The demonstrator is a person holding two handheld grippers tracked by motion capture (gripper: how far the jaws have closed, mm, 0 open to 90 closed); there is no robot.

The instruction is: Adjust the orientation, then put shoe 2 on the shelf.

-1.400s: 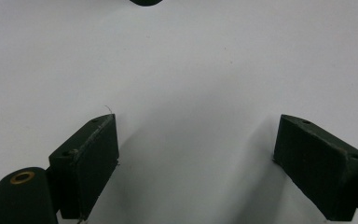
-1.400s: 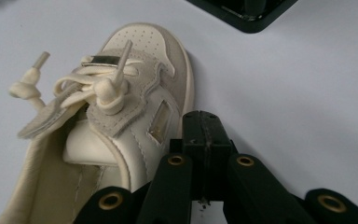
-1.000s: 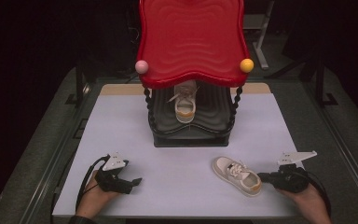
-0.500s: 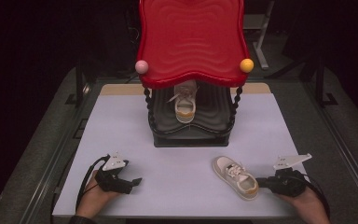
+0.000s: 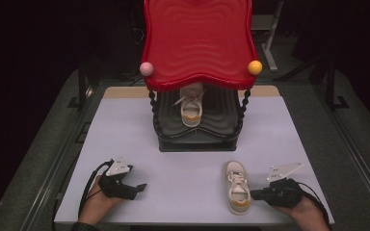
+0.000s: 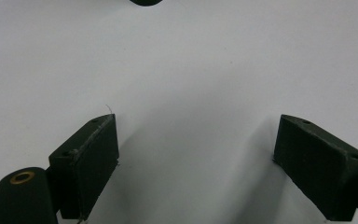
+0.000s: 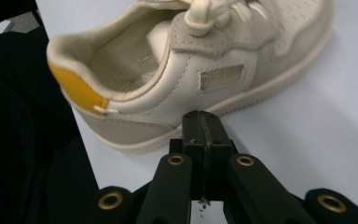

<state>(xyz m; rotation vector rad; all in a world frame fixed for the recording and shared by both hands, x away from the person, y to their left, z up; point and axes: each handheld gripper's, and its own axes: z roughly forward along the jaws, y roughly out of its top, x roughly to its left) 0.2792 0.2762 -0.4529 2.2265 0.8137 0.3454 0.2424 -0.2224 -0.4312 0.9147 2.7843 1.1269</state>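
The right gripper [image 5: 254,194] sits low over the near right part of the white table [image 5: 125,130], its two black jaws pressed together with nothing between them. In the right gripper view the joined tips [image 7: 204,122] stand against the outer side of a cream shoe [image 7: 186,79], just at its sole edge near the heel; whether they actually touch it cannot be told. From this gripper the shoe lies directly ahead of the jaws, flat on its sole, its orange heel tab off to the left and its laces and toe running away to the upper right.

In the high view the same shoe [image 5: 236,185] lies just left of the right gripper, heel toward the person and toe toward the rack.

The left gripper [image 5: 137,186] rests on the near left of the table, well apart from the shoe. Its jaws stand wide apart over bare table surface, holding nothing.

Beyond both grippers stands a dark rack [image 5: 195,139] under a red wavy top [image 5: 197,43], with a second cream shoe [image 5: 191,107] on its shelf.
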